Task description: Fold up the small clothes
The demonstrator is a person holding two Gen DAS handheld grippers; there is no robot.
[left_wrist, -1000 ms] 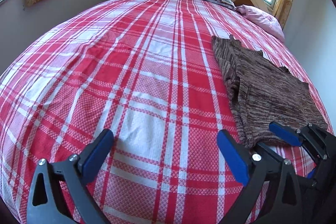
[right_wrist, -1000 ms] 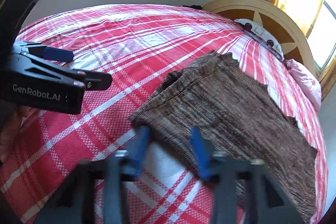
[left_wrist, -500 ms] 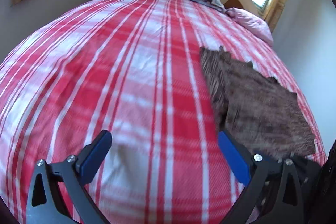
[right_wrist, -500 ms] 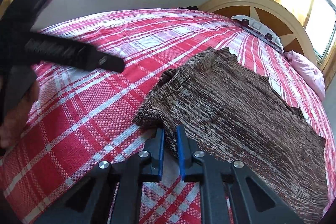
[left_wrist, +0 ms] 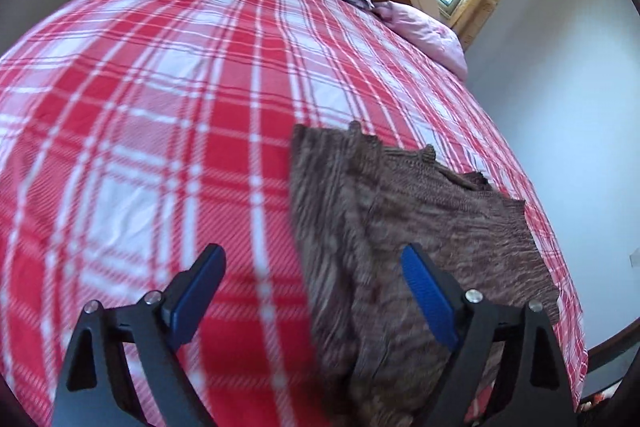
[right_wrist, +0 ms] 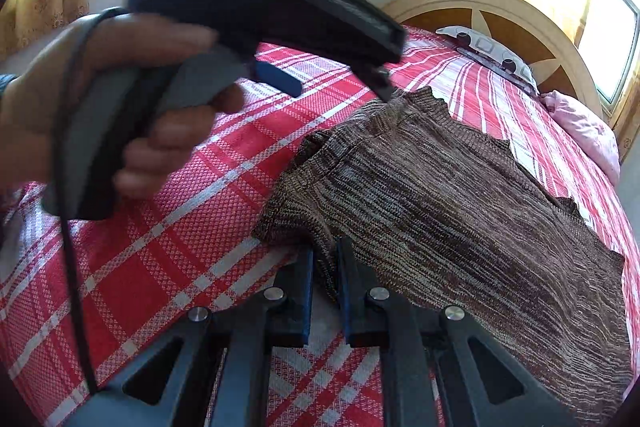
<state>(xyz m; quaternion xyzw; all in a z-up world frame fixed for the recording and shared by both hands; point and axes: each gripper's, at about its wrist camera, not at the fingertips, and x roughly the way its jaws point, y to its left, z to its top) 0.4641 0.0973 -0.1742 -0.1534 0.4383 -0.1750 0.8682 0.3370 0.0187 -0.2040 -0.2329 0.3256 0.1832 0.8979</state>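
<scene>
- We are pinching the near edge of the brown knit garment (right_wrist: 440, 211) in the right gripper (right_wrist: 324, 267), its jaws having just closed nearly together on the fabric.
- We are carrying the left gripper (left_wrist: 312, 291) wide apart and empty, though its jaws have just been narrowing a little; its right finger is hovering over the cloth.
- The garment is lying flat on the plaid bedspread (left_wrist: 160, 131), its long axis running from six toward one o'clock in the left wrist view, so the left gripper's free edge is lying at about twelve o'clock.
</scene>
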